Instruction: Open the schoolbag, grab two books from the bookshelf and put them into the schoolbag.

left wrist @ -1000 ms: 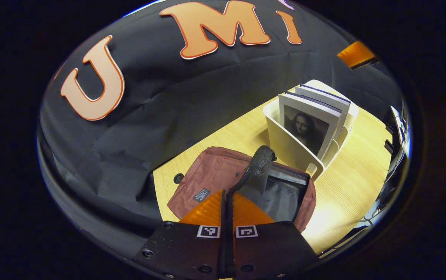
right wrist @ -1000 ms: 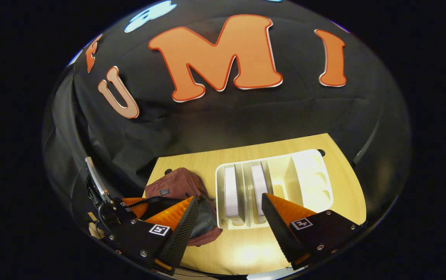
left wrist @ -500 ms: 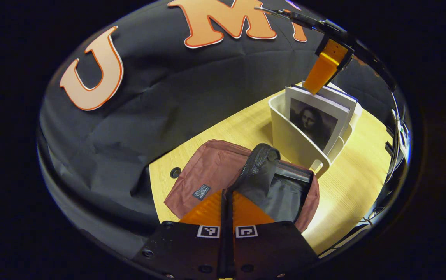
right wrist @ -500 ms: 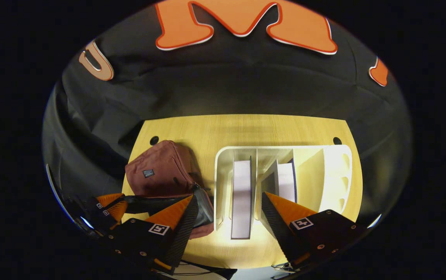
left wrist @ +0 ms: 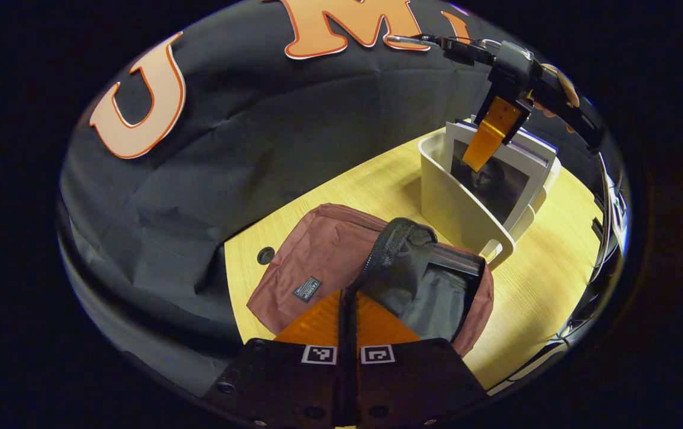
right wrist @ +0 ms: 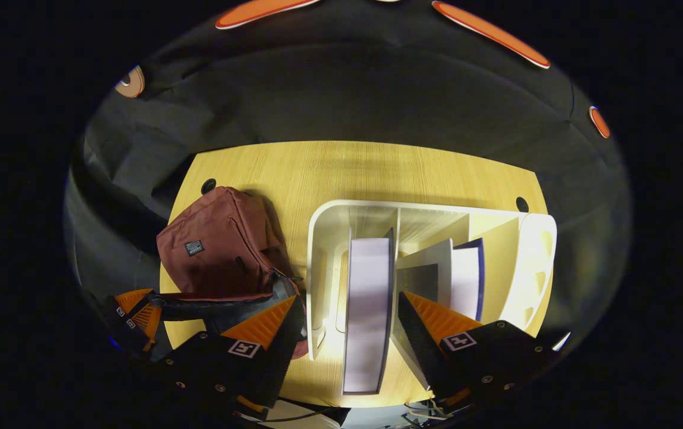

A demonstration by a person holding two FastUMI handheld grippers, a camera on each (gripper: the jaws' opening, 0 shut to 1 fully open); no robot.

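A maroon schoolbag lies on the wooden table, its dark-lined mouth held up and open. My left gripper is shut on the bag's black zip flap. The white bookshelf stands to the right of the bag with two upright books. My right gripper hangs open over the shelf, a finger on either side of the nearer book. The second book leans one slot further right. In the left gripper view, one of the right gripper's fingers hangs in front of the portrait-covered book.
The black cloth wall runs close behind the table. Round cable holes sit at the table's back corners. The shelf's right-hand compartments hold nothing. The left gripper and the raised flap are just left of the shelf.
My right gripper has dropped down and forward over the shelf, so its fingers now straddle the nearer book. My left gripper keeps hold of the flap with little movement.
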